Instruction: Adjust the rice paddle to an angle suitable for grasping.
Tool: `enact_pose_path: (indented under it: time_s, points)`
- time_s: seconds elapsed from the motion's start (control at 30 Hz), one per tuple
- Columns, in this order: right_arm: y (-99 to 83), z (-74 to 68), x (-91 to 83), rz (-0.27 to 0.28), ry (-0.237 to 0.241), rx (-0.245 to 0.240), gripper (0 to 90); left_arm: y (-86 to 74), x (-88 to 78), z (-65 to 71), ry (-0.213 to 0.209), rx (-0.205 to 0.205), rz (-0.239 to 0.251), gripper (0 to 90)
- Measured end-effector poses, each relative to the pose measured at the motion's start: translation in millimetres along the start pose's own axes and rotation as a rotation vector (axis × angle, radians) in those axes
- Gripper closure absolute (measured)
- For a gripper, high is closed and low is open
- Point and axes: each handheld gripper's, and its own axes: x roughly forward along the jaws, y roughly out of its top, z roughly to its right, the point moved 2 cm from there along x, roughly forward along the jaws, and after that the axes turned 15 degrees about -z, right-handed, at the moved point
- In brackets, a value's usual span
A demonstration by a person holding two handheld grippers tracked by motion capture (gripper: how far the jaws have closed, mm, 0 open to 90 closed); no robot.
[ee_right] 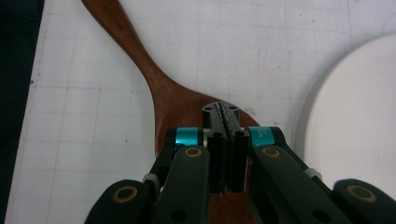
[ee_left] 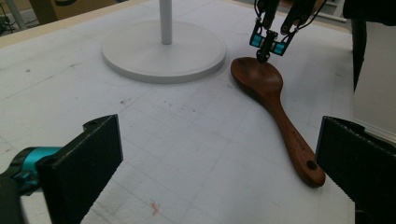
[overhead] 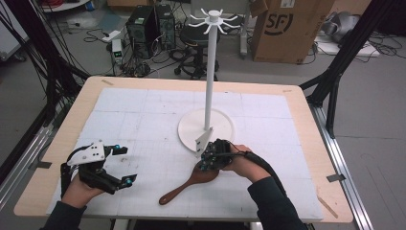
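Far left on the white gridded mat: left gripper held low in the hand, fingers spread wide with nothing between them. Probably kept clear and ready, aimed across at the work.

Mid-table, just beside the stand: wooden spoon lying flat, handle end towards the person, bowl towards the round white base. Looks meant for one of the hooks atop the pole, hence the hole in its handle end.

At the bowl's far rim: right gripper pointing steeply down, fingers pressed together, tips touching the wood. Cannot tell whether the thin rim is nipped between them; likely a grip at the bowl, to leave the handle's hole free.
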Motion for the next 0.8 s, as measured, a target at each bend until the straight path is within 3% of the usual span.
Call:
enact_pose_path:
  time_s: [0.17, 0.2, 0.23, 0.27, 0.33, 0.37, 0.43, 0.5, 0.8]
  points:
    - [12.2, -0.8, 4.2, -0.014, -0.008, -0.027, 89.5, 0.0, 0.4, 0.0, 0.0, 0.0, -0.001, 1.7]
    - [14.0, -5.1, 4.8, -0.044, 0.022, 0.017, 89.5, -0.1, 0.2, 0.0, 0.0, 0.001, -0.001, 1.6]
    - [19.8, 2.5, 9.7, 0.014, -0.014, -0.083, 89.5, -0.1, 0.0, -0.1, 0.0, 0.0, -0.001, 1.7]
    - [23.1, -1.7, 10.7, -0.025, 0.006, -0.045, 89.5, -0.1, 0.0, -0.1, 0.0, 0.0, 0.0, 1.6]
    - [26.0, -1.9, 12.2, -0.032, 0.001, -0.051, 89.5, -0.2, -0.2, 0.0, 0.0, -0.001, 0.001, 1.7]
    - [27.0, -4.9, 12.5, -0.06, 0.025, -0.017, 89.5, -0.2, -0.3, 0.0, -0.001, 0.001, 0.0, 1.7]
    - [32.9, -1.5, 17.8, -0.037, 0.01, -0.065, 89.6, -0.4, -0.2, 0.0, 0.001, 0.003, -0.003, 1.7]
    - [34.9, -4.1, 18.8, -0.059, 0.017, -0.04, 89.6, -0.3, 0.0, 0.2, 0.0, 0.003, -0.003, 1.7]
    - [43.4, -3.5, 26.8, -0.07, 0.022, -0.062, 89.6, -0.5, 0.7, 0.4, 0.004, 0.002, -0.007, 1.7]
